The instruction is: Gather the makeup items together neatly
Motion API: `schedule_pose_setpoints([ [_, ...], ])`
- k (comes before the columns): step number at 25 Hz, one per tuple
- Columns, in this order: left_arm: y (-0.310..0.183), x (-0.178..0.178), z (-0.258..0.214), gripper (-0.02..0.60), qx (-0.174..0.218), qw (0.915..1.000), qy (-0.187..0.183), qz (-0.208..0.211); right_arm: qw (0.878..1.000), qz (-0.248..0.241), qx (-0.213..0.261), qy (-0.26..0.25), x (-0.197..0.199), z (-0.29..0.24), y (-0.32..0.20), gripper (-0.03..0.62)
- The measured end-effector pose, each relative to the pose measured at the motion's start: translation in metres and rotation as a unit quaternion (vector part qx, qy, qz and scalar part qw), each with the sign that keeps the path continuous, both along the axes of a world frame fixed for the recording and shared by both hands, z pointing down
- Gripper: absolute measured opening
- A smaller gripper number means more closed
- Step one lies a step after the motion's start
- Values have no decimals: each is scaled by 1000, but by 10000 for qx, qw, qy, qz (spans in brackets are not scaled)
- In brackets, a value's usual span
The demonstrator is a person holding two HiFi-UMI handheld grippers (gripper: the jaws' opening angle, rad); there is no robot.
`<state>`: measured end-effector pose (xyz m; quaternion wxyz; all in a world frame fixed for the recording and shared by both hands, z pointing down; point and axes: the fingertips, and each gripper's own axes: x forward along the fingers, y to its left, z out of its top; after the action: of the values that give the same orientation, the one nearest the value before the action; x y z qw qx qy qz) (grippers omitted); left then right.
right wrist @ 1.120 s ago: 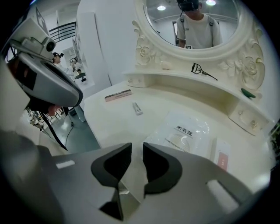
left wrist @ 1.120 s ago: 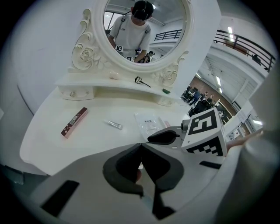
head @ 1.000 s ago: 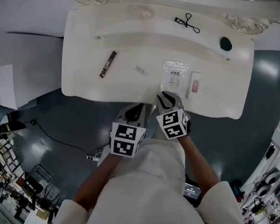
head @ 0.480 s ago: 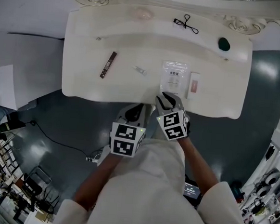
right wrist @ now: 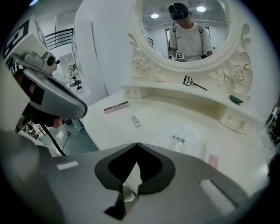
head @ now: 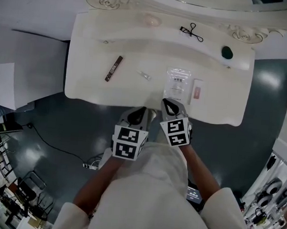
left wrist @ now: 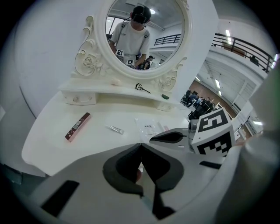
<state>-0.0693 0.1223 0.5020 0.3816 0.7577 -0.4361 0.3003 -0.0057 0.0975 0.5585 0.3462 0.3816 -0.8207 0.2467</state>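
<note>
Makeup items scattered over white dressing table (head: 86, 85): slim pink-brown box (head: 114, 68) at left, small clear tube (head: 144, 75) mid-table, clear printed packet (head: 178, 83) just beside white-and-pink sachet (head: 197, 89). Eyelash curler (head: 191, 30) and green piece (head: 227, 52) up on shelf (head: 160, 33). Right gripper (right wrist: 137, 146) at front edge near packet, jaws just closed together, nothing between. Left gripper (left wrist: 140, 146) beside it, jaws together, empty.

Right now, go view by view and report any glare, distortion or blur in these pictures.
Head view: sharp, with the dressing table bowed by the wide lens and pale glare patches on the dark floor. Left gripper view: fisheye circle with black corners. Right gripper view: same fisheye, with two bright light spots in the mirror.
</note>
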Motion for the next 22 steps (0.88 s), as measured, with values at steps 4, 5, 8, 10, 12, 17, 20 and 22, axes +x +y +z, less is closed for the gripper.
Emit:
schedule_pose_setpoints([
  [4, 0, -2, -4, 10, 49, 10000, 40, -28, 9999, 99, 20, -126, -3, -12, -1, 3],
  [5, 0, -2, -4, 11, 61, 10000, 48, -34, 9999, 80, 80, -109, -3, -15, -2, 3],
  [8, -2, -7, -4, 10, 121, 9999, 61, -55, 9996, 53, 261, -92, -6, -25, -8, 3],
  [10, -2, -11, -4, 11, 136, 9998, 73, -90, 9993, 4, 365, -92, -11, -32, -11, 3],
  [12, -1, -13, -5, 11, 129, 9998, 77, -139, 9989, -80, 446, -89, -16, -38, -12, 5],
  [17, -7, -20, -13, 10, 231, 9993, 127, -258, 9980, -303, 541, -134, -31, -46, -17, 5],
  [20, -9, -28, -13, 11, 253, 9989, 149, -379, 9976, -409, 540, -168, -42, -47, -21, 5],
  [22, -10, -33, -13, 10, 239, 9986, 153, -438, 9972, -476, 556, -169, -49, -48, -22, 6],
])
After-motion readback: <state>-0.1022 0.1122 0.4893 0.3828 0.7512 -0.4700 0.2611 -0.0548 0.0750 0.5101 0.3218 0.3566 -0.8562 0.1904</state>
